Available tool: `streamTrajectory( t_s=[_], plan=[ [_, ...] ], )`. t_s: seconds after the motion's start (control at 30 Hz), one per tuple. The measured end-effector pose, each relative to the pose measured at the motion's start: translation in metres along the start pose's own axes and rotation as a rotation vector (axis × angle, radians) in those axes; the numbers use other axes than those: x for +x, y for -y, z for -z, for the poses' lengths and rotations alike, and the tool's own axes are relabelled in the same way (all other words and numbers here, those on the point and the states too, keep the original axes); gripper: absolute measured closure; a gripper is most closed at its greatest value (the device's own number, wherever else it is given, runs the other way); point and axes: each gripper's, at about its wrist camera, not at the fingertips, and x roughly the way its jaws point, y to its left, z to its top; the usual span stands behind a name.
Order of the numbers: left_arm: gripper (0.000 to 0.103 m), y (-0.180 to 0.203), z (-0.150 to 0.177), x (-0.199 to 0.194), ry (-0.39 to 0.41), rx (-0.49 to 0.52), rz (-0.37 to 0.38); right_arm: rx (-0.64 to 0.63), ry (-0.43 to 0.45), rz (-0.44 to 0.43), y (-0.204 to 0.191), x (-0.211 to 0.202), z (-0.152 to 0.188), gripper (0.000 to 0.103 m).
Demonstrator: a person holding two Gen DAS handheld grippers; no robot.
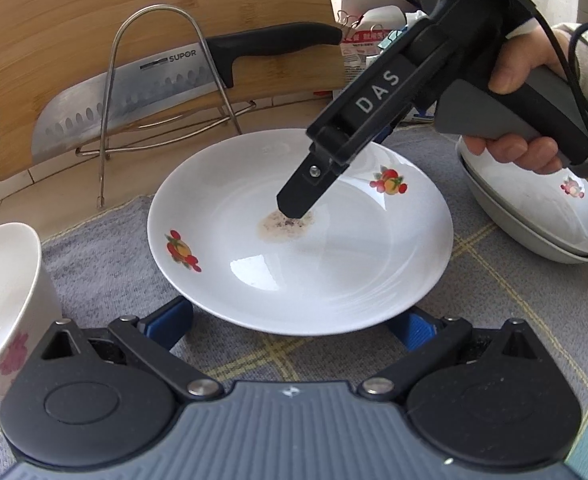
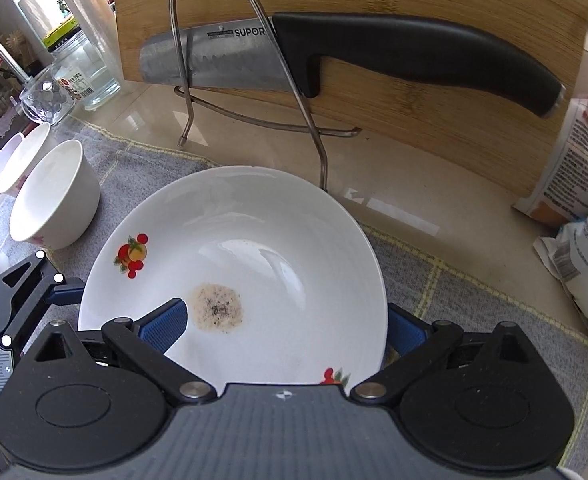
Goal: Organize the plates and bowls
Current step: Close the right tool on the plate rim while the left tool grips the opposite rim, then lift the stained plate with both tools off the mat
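A white plate (image 1: 334, 272) with fruit prints and a brown stain in its middle lies on a grey checked cloth (image 1: 494, 320). My right gripper (image 1: 334, 168) comes down from the upper right, held by a hand (image 1: 522, 68). It is open and straddles the plate's far rim, one finger on the stain and the other behind the rim. In the right wrist view the plate (image 2: 278, 240) fills the gap of the right gripper (image 2: 286, 332). My left gripper (image 1: 294, 328) is open, with the near rim over its blue pads.
A white bowl (image 1: 2, 296) stands at the left and stacked plates (image 1: 534, 216) at the right. Several bowls (image 2: 50, 196) line the cloth's left side. Behind stand a wire rack (image 2: 254, 80), a knife (image 2: 374, 52), a bamboo board (image 2: 454, 120), a glass jar (image 2: 82, 72) and packets (image 2: 574, 160).
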Motion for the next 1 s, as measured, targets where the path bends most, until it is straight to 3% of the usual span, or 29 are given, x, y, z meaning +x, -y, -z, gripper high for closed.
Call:
streamTrajectory(
  t_s=[1.0],
  plan=[
    [0.0, 0.002, 0.001, -0.002, 0.04, 0.066, 0.02, -0.087, -0.048, -0.126, 0.008, 0.006, -0.027, 0.0]
  ],
)
